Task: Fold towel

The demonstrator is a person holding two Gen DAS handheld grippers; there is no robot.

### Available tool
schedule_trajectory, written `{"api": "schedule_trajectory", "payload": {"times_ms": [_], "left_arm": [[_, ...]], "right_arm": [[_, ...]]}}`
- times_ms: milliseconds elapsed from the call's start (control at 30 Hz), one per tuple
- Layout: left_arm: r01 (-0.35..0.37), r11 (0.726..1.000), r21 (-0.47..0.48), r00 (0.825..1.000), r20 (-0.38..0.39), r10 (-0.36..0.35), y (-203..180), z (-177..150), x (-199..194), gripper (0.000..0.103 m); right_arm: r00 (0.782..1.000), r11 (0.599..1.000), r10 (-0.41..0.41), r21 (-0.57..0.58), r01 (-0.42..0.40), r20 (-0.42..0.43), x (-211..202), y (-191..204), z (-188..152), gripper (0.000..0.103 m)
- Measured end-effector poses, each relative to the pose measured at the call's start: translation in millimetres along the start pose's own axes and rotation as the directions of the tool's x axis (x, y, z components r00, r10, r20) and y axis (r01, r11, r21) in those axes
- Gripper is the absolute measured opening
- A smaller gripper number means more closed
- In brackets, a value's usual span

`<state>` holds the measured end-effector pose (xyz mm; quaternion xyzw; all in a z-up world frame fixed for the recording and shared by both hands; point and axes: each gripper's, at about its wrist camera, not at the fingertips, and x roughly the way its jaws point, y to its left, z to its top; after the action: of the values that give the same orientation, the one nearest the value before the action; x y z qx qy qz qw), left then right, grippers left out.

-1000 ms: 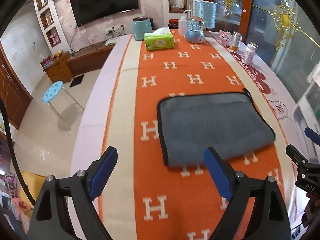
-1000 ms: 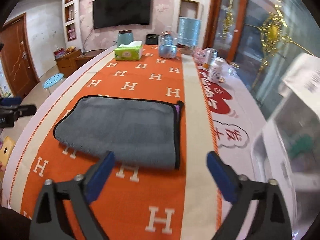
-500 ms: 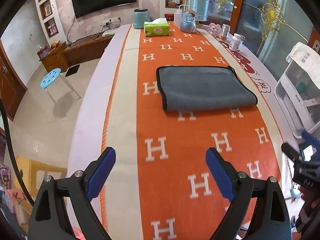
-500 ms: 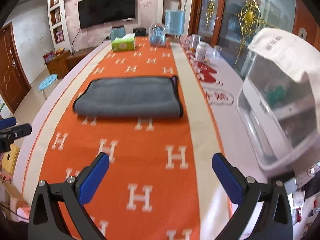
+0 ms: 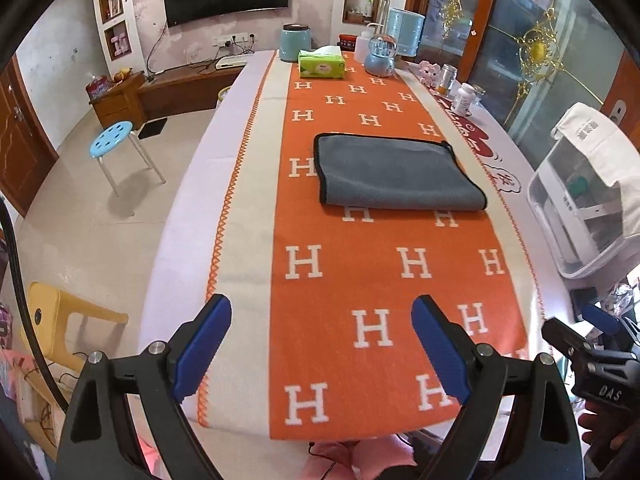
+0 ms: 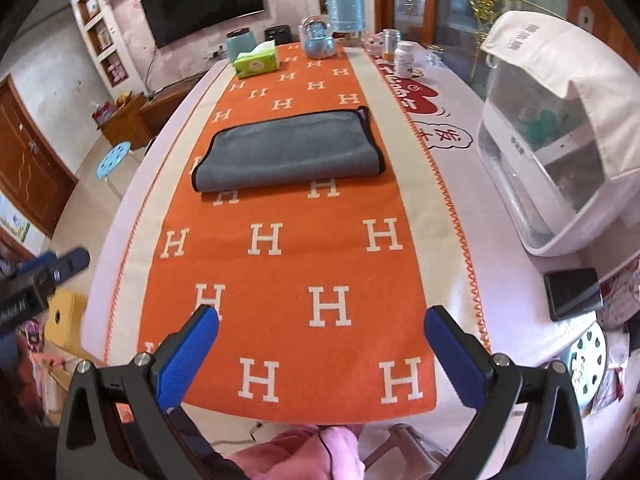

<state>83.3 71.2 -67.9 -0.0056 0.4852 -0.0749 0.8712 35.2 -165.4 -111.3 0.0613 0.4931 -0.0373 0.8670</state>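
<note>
2 tools, left (image 5: 322, 344) and right (image 6: 322, 354), hang spread and empty over the bench's (image 5: 244, 184) near end. The grey towel (image 5: 394, 170) lies folded on the orange runner (image 5: 340, 288), well apart from both.

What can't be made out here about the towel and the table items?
- Towel: how many layers it holds; both views show only its top face and edges.
- Bottle label: too small to read in either view.
- Bin contents: blurred behind its cloudy wall, partly under a white cloth.
- Right claw in the left view: cut off at the frame edge.
- Table's near edge: hidden behind the left claw.
</note>
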Motion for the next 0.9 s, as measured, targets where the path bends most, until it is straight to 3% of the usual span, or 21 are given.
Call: {"api": "schedule_trajectory", "payload": {"times_ms": [133,433,667,900], "left_arm": [[0.037,0.999,0.002,0.999,-0.015,-0.037,-12.1,2.7,-14.7,0.091],[0.052,0.999,-0.015,0.998,0.033,-0.052,-49.9,5.4,-51.3,0.091],[-0.001,0.999,-0.040,0.996,0.084,0.005,-66.4,2.1,-64.1,0.091],[-0.074,0.996,-0.044,0.989,0.127,0.079,-76.0,-2.1,-70.9,0.091]], "right_arm": [[1.000,0.999,0.008,0.046,-0.008,-0.001,-16.7,-4.1,5.8,0.103],[0.997,0.997,0.076,-0.004,-0.076,0.013,-51.8,-4.0,14.5,0.103],[0.993,0.994,0.094,-0.067,-0.089,0.074,-72.9,-4.7,13.0,0.103],[0.991,0.996,0.082,-0.051,-0.077,0.104,-73.3,-14.5,11.4,0.103]]}}
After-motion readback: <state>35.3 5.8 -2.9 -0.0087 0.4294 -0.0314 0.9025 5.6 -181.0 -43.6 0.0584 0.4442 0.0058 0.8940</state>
